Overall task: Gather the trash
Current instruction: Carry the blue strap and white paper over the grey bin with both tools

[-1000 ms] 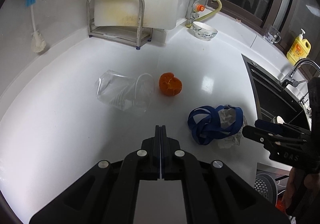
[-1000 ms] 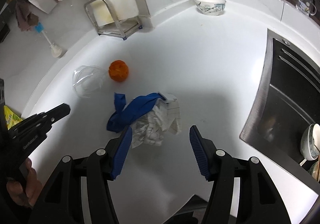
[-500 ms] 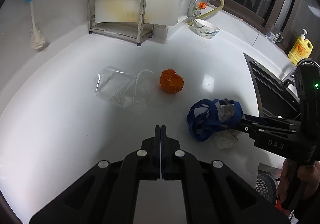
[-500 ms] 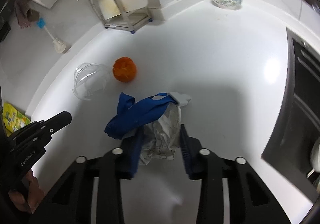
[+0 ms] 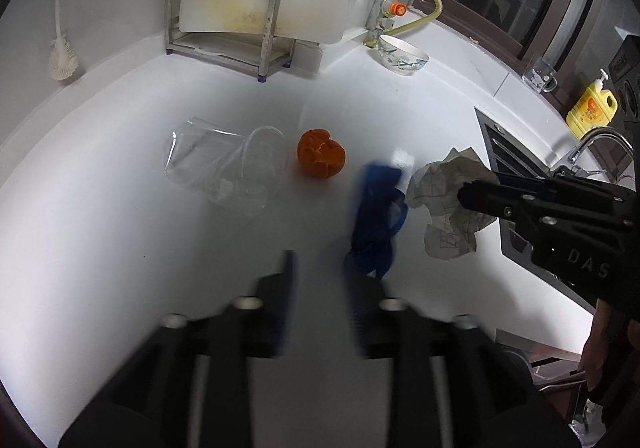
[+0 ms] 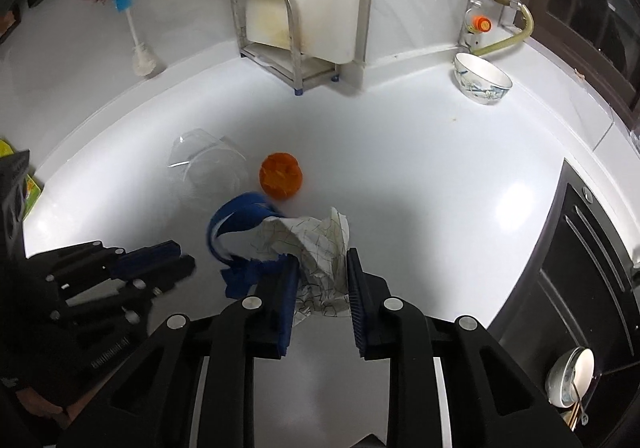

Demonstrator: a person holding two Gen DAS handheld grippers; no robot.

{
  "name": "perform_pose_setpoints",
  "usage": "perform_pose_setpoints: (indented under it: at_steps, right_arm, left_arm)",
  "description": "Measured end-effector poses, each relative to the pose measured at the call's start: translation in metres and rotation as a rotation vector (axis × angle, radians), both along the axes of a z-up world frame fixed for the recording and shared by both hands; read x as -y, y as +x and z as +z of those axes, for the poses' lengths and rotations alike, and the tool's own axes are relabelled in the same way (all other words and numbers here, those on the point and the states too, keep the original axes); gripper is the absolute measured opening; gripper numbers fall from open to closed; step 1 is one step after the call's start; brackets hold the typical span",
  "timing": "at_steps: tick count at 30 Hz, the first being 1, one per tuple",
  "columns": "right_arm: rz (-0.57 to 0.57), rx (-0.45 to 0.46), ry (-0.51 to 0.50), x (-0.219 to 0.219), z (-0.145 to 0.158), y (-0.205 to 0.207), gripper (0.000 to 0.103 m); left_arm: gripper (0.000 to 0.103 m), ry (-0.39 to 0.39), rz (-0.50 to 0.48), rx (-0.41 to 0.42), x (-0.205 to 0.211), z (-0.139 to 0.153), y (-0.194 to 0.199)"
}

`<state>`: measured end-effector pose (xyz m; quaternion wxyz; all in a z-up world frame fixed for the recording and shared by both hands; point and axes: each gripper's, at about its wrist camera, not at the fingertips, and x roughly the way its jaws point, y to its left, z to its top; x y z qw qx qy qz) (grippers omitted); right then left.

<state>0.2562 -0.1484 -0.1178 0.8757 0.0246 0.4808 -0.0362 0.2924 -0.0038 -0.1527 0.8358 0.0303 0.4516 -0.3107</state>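
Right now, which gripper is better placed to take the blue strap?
Left. The left gripper has its jaws apart and points at the blue fabric strap just ahead of it. The right gripper is shut on the crumpled printed paper, so it is occupied.

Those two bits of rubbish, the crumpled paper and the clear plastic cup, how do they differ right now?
The crumpled paper is opaque white with thin dark lines; the plastic cup is see-through. The paper is pinched in the right gripper and looks lifted off the white counter; the cup lies on its side on the counter, with no gripper on it. Both look like trash.
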Motion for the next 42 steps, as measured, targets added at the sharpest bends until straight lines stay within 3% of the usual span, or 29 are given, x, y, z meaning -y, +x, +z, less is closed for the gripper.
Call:
perform_pose_setpoints:
  at_steps: [1, 2, 5, 12, 20, 28, 30, 32, 35, 36, 42]
  right_arm:
    - [-0.004, 0.002, 0.002, 0.001, 0.001, -0.001, 0.023]
    - [-0.012, 0.004, 0.010, 0.003, 0.003, -0.003, 0.023]
    - [-0.035, 0.012, 0.023, 0.008, 0.007, -0.008, 0.023]
    - [-0.117, 0.023, 0.067, 0.029, 0.011, -0.029, 0.023]
    - [-0.197, 0.004, 0.102, 0.051, 0.000, -0.058, 0.023]
    - [-0.233, 0.008, 0.122, 0.060, -0.004, -0.080, 0.023]
    - [-0.241, 0.010, 0.126, 0.063, -0.004, -0.085, 0.023]
    - [-0.250, 0.011, 0.128, 0.065, -0.005, -0.089, 0.023]
    - [-0.264, 0.011, 0.133, 0.069, -0.006, -0.095, 0.023]
    - [-0.267, 0.012, 0.135, 0.070, -0.006, -0.096, 0.023]
    - [-0.277, 0.023, 0.152, 0.071, -0.006, -0.106, 0.023]
  left_arm:
    - [0.059, -0.006, 0.007, 0.004, -0.001, 0.001, 0.000]
    - [0.068, -0.017, 0.016, 0.010, -0.003, 0.002, -0.001]
    - [0.068, -0.035, 0.021, 0.014, -0.003, 0.003, 0.000]
    - [0.075, 0.005, 0.066, 0.002, 0.010, -0.011, 0.006]
    - [0.075, 0.050, 0.145, -0.047, 0.036, -0.030, 0.021]
    - [0.075, 0.140, 0.235, -0.020, 0.064, -0.038, 0.023]
    - [0.069, 0.180, 0.242, 0.007, 0.073, -0.039, 0.022]
    - [0.057, 0.200, 0.239, 0.025, 0.077, -0.039, 0.021]
    - [0.024, 0.202, 0.227, 0.030, 0.083, -0.037, 0.021]
    - [0.019, 0.199, 0.220, 0.028, 0.083, -0.037, 0.020]
    - [0.008, 0.191, 0.194, 0.027, 0.075, -0.033, 0.008]
